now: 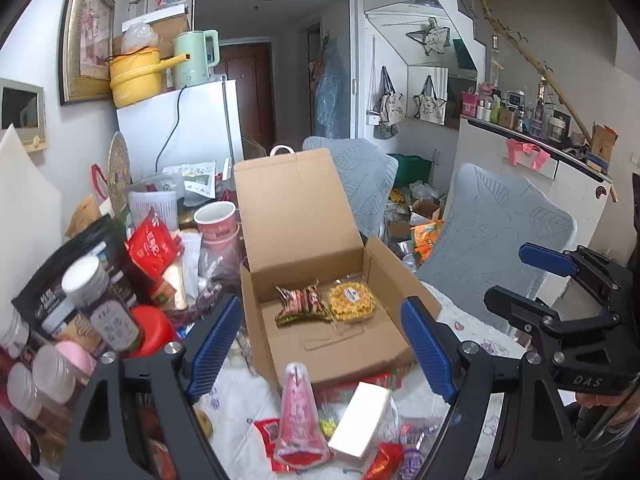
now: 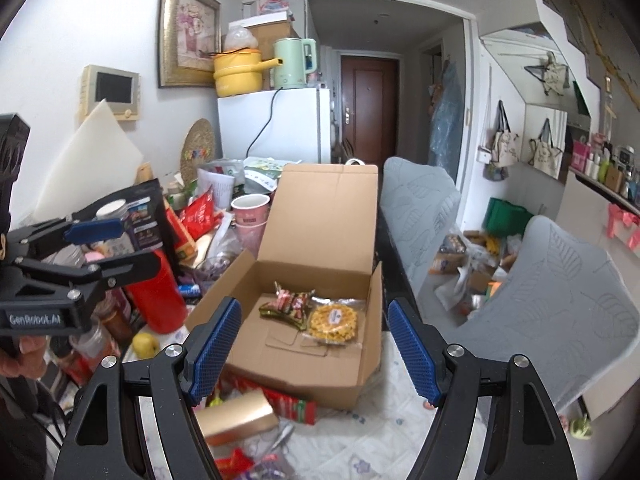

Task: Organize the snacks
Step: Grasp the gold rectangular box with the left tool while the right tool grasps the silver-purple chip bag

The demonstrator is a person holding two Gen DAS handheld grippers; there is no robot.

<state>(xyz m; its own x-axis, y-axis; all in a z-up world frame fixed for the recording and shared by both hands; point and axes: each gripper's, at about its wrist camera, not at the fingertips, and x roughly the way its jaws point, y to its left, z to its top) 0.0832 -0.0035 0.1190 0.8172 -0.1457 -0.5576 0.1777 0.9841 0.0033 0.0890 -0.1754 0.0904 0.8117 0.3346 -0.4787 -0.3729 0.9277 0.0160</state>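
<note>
A: Both your hand-held grippers are spread and empty. The left hand-held gripper [image 1: 322, 344] and the right hand-held gripper [image 2: 314, 350] both look down toward the open brown cardboard box [image 1: 340, 354] on the tabletop.

B: Inside it already: a crinkled green-and-red snack packet [image 1: 302, 304] touching a round yellow cracker pack [image 1: 352, 302], both at the back wall.

A: Your next candidate, I'd say, is the pink cone-shaped wrapped snack [image 1: 300, 412], lying on the white floral tabletop cloth [image 1: 236, 400] just in front of the box, below your left fingers.

B: Its long axis runs toward the box, tip leading. Your left is clearly nearer; the flat gold carton [image 2: 236, 418] sits low-left of your right.
</note>
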